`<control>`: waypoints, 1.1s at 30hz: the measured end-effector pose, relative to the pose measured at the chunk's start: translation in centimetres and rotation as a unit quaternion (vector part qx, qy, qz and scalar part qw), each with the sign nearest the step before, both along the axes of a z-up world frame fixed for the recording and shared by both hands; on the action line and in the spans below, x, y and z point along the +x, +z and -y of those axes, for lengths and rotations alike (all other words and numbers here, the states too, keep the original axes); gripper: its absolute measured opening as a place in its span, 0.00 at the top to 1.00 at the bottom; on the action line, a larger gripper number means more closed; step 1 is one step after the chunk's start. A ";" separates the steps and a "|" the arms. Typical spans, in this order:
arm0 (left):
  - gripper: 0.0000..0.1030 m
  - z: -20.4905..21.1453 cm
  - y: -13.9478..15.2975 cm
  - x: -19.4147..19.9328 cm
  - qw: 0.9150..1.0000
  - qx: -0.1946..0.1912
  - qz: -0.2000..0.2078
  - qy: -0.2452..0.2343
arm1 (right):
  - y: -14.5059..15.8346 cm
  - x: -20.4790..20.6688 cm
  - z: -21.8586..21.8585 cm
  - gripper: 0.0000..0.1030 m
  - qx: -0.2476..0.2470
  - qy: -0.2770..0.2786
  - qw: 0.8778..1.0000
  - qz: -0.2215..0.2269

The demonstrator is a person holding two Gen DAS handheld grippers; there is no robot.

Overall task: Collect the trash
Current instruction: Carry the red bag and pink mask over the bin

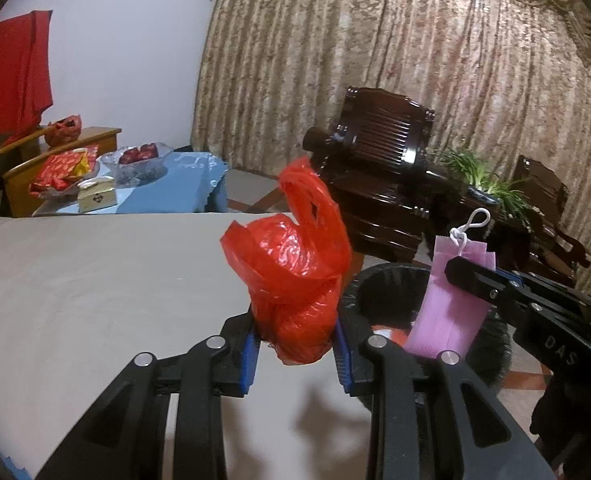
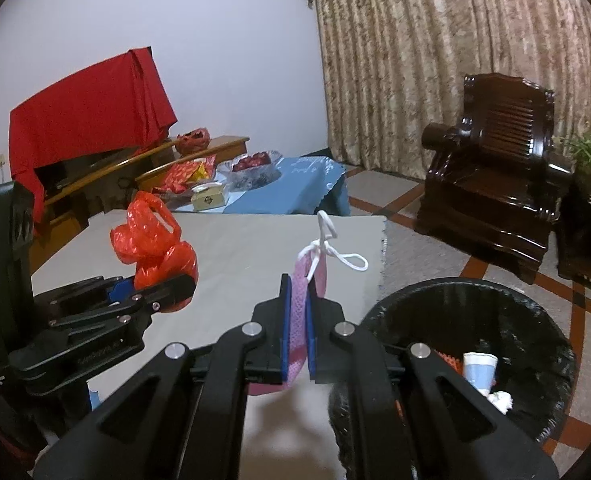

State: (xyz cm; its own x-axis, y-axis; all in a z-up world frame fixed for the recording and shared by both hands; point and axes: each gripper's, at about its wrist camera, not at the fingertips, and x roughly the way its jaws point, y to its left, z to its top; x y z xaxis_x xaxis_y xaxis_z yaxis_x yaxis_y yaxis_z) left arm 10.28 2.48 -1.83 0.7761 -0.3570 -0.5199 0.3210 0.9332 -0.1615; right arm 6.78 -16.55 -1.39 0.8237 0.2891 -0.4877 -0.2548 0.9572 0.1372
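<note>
Two tongs here, each with one piece of trash. The left tongs (image 1: 297,354) are clamped on a crumpled red bag (image 1: 295,284), which sticks up between the blue pads (image 1: 248,360) with its handle loop on top. The right tongs (image 2: 297,336) are pinched shut on a pink mask (image 2: 300,320); its white ear loops (image 2: 345,258) poke out past the tips.

One bin (image 2: 535,312) with a black liner sits on the floor just right of the right tongs, below table level. From the left wrist view the mask hangs right above the bin's mouth. Inside I count one paper cup (image 2: 480,370), one white wad of paper (image 2: 502,400), and something orange that's mostly hidden by the rim, can't tell what it is.

Both tongs are over one grey table (image 1: 95,280), the left ones further in from its edge.

Ahead of the tongs: one blue-clothed table (image 2: 295,188) with one glass bowl (image 2: 255,170) of red stuff, one small box (image 2: 209,199) and some red packets too blurry to count. One dark wooden chair (image 2: 491,168) is in full view; a second one is cut off behind a plant (image 1: 483,176).
</note>
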 end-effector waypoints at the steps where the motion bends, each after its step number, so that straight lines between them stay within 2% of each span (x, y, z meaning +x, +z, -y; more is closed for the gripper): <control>1: 0.70 0.3 0.1 -0.3 1.000 0.000 0.002 -0.003 | 0.1 -0.5 0.4 0.94 0.001 -0.004 1.000 0.003; 9: 0.70 3.4 1.5 -2.1 0.999 0.002 0.021 -0.035 | 0.8 -2.7 3.5 0.94 0.006 -0.032 0.999 0.020; 16: 0.70 6.2 1.6 -2.0 0.998 0.000 0.024 -0.062 | 0.2 -2.7 6.8 0.94 0.000 -0.067 0.998 0.018; 33: 0.70 14.8 -2.2 2.0 0.991 0.011 -0.011 -0.132 | -3.3 -0.7 15.3 0.94 -0.020 -0.153 0.988 -0.009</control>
State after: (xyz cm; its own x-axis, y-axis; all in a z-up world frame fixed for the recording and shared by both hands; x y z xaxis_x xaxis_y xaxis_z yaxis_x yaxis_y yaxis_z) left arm 12.26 -12.33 -4.02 0.6463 -0.5337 -0.5454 0.5505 0.8211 -0.1511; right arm 6.11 -31.86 -4.65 0.8604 0.0073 -0.5095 0.0503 0.9938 0.0992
